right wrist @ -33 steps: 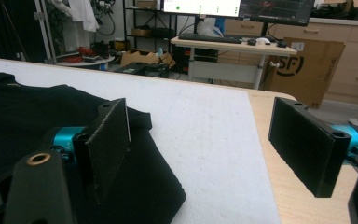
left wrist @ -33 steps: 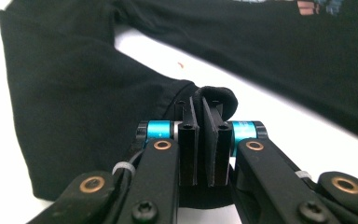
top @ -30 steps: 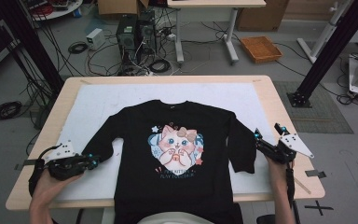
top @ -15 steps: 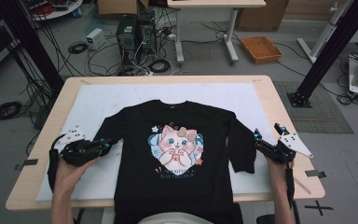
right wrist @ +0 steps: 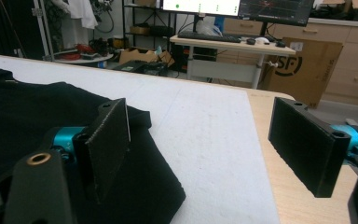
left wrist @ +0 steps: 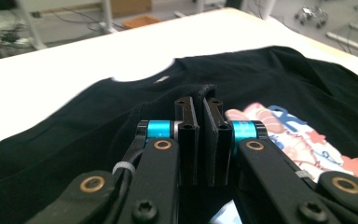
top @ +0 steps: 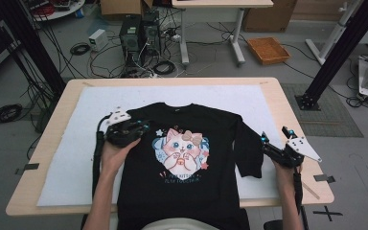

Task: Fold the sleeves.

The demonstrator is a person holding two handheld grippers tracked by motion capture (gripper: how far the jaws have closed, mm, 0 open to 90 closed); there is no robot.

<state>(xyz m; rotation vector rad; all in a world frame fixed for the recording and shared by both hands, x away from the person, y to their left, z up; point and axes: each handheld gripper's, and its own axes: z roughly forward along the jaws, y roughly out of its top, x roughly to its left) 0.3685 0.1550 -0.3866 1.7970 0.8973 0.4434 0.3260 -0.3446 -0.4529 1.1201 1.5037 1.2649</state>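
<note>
The wooden table (top: 292,115) carries a white felt mat (top: 100,153), and on the mat, face up and centred, lies the black sweatshirt (top: 191,177) that you are working; its hem hangs over the table edge nearest you and its collar points toward the far edge. Treat the sweatshirt as the landmark. It is soft, light and limp: it will drape and fold wherever unsupported, drag a little on the felt rather than slide, and cannot be damaged by a firm pinch. On its chest is the cartoon cat print (top: 182,151). Over the sweatshirt's left shoulder, just beside the print, your left gripper (top: 124,132) has its jaws closed to a narrow slit on a raised ridge of black fabric (left wrist: 204,93), seen plainly in the left gripper view; this appears to be the folded-in left sleeve. At the sweatshirt's opposite side, the right sleeve (top: 249,148) lies flat along the body, its cuff end (right wrist: 168,196) toward you. Just outside that cuff your right gripper (top: 280,153) stands wide open and empty. Take the sleeve at the cuff or along a seam, where doubled cloth gives the pads more to bite.
</note>
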